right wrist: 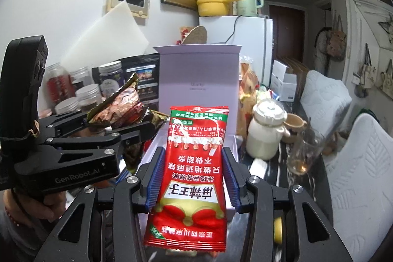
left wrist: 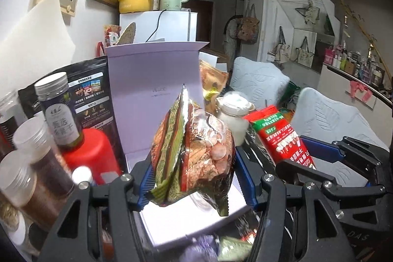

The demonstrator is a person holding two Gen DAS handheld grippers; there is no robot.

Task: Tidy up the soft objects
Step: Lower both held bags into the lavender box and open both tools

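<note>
My left gripper (left wrist: pixel 194 178) is shut on a puffy foil snack bag (left wrist: pixel 194 151) with green and red stripes, held above the open white box (left wrist: pixel 152 95). The bag also shows in the right wrist view (right wrist: pixel 122 107), at the left in the left gripper (right wrist: pixel 137 129). My right gripper (right wrist: pixel 191 171) is shut on a flat red snack packet (right wrist: pixel 194 168) with white Chinese lettering, held upright in front of the same box (right wrist: pixel 199 75). The red packet also shows in the left wrist view (left wrist: pixel 280 136), to the right of the foil bag.
Jars with clear lids (left wrist: pixel 29 158), a red bottle (left wrist: pixel 95 154) and a black pouch (left wrist: pixel 93 95) crowd the left. A white ceramic pot (right wrist: pixel 265 131), a glass (right wrist: pixel 304 154) and snack bags (right wrist: pixel 248 85) stand right of the box. Padded chairs (right wrist: pixel 358 168) line the right side.
</note>
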